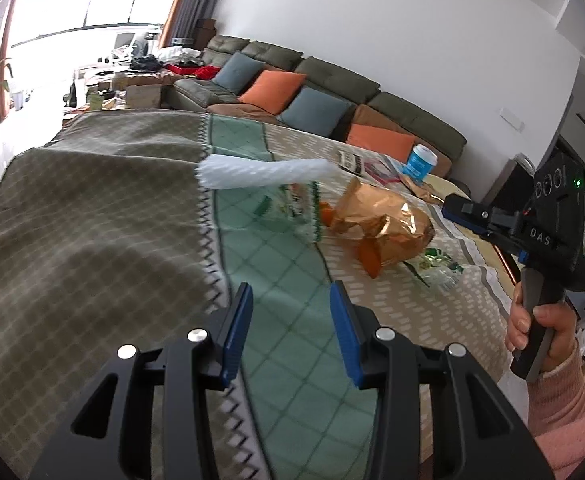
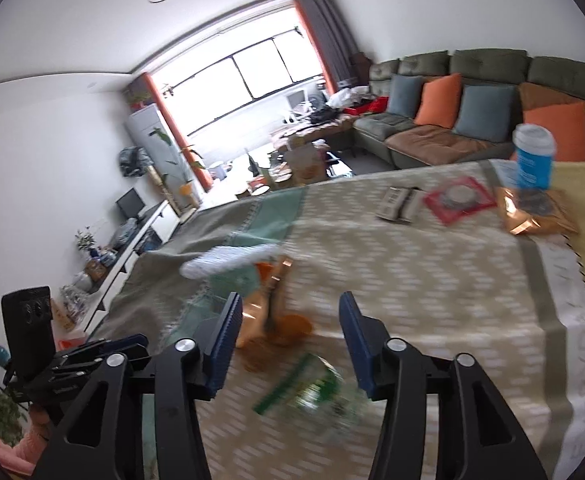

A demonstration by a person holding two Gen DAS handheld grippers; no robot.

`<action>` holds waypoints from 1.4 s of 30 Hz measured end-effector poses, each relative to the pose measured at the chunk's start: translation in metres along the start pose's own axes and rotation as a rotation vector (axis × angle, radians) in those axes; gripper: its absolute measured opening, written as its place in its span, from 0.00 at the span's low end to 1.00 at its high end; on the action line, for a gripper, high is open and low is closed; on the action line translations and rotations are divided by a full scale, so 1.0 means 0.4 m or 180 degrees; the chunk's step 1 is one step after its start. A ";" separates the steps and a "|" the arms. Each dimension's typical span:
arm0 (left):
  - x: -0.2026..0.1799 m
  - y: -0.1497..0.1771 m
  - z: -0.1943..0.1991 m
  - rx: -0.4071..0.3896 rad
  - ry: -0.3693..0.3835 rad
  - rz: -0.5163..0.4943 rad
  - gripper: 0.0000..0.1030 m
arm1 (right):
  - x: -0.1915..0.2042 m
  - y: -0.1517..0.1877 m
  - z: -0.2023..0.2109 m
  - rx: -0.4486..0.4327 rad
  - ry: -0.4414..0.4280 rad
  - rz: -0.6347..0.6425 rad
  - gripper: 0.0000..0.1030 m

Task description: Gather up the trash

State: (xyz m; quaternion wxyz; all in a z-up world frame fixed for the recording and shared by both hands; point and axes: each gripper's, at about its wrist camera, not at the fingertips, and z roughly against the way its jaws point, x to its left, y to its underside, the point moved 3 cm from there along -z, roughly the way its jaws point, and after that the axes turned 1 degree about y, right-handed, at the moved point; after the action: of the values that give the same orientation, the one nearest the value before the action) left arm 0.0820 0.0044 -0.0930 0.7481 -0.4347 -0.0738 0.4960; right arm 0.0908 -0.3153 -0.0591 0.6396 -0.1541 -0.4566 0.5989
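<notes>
Nearest you, your right tool (image 2: 288, 344) hangs with its blue pads spread wide and nothing between them, and just beyond and below the gap lies the green-and-clear plastic wrapper (image 2: 312, 392), crumpled flat on the patterned cloth (image 2: 432, 272) that covers the desk. Your left tool (image 1: 290, 332) is likewise spread and empty, poised over the green stripe of the cloth with no trash directly under it. From the left wrist view that same wrapper sits off to the right of the left tool and further out, close beneath your right hand (image 1: 540, 328), so the right tool is clearly the nearer one for it. A little further from you lies the crinkled copper-coloured foil bag (image 1: 376, 224), its long axis running roughly across the left tool's line of sight, with an orange scrap (image 1: 370, 258) touching its near edge. Just beyond it a white foam net sleeve (image 1: 264, 174) lies across the cloth, next to another clear green-printed wrapper (image 1: 296, 208). At the far side of the desk stand a blue paper cup (image 2: 532, 160), a red sachet (image 2: 458, 200), a small printed box (image 2: 400, 202) and a second flat foil packet (image 2: 536, 212), all well apart from both tools
</notes>
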 end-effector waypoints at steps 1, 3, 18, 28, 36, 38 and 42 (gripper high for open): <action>-0.007 -0.001 -0.007 0.0016 0.0015 -0.0011 0.40 | -0.010 0.007 0.003 0.0015 0.0017 -0.0024 0.53; -0.022 -0.002 -0.017 0.0041 0.0063 -0.0043 0.40 | -0.029 0.023 0.007 0.0059 0.0029 -0.0084 0.54; -0.144 -0.039 -0.089 0.0142 0.0449 -0.0268 0.61 | -0.099 0.100 0.003 0.0355 -0.0220 -0.0455 0.68; -0.169 -0.074 -0.218 0.0467 0.0765 0.0088 0.62 | -0.107 0.123 0.015 0.0394 -0.0385 -0.0486 0.34; -0.170 -0.089 -0.266 0.0509 0.0758 0.0239 0.59 | -0.119 0.118 0.050 0.0284 -0.0415 -0.0466 0.27; -0.169 -0.089 -0.265 0.0493 0.0786 0.0258 0.39 | -0.121 0.114 0.053 0.0272 -0.0415 -0.0465 0.27; -0.171 -0.083 -0.264 0.0506 0.0849 0.0257 0.16 | -0.118 0.108 0.050 0.0262 -0.0409 -0.0458 0.26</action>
State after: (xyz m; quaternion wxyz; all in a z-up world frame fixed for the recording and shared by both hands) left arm 0.1279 -0.1159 -0.1115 0.7628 -0.4387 0.0832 0.4678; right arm 0.0545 -0.3549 -0.0994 0.6561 -0.0558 -0.4817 0.5782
